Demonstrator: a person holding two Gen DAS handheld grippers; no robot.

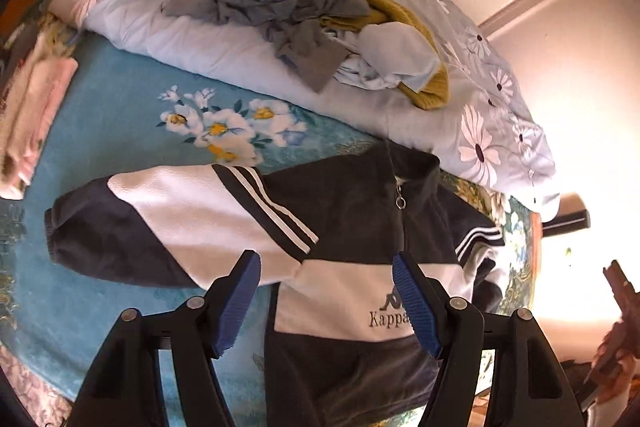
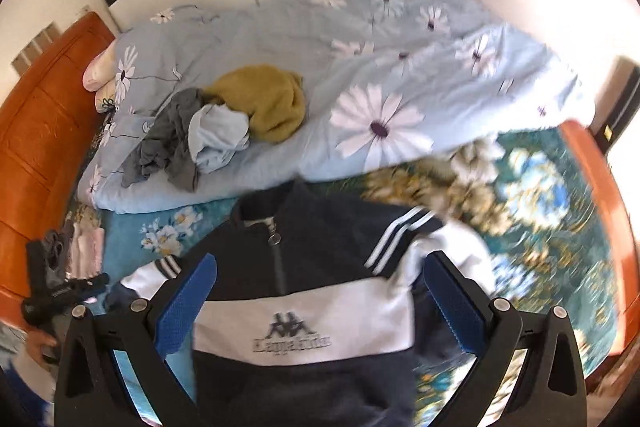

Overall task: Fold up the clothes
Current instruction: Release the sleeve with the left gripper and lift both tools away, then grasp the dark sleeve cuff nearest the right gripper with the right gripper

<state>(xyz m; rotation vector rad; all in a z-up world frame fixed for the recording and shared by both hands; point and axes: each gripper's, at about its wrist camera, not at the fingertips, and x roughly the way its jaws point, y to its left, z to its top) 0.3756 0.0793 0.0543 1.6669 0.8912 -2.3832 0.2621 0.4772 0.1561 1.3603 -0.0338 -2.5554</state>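
The navy-and-white jacket (image 1: 360, 227) lies spread on the bed (image 1: 120, 99), unfolded; left claw (image 1: 326, 297) and right claw (image 2: 320, 301) hover wide open, empty; crumpled clothes pile (image 2: 224, 123) awaits

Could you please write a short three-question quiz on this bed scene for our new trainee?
1. True or false: the jacket lies front up, its zip closed.
2. Which garment in the pile on the quilt is yellow: A the sweater, B the grey garment, C the pale blue one?
3. Fill in: both the left gripper and right gripper are ____.

Key: 1 true; 2 A; 3 open.
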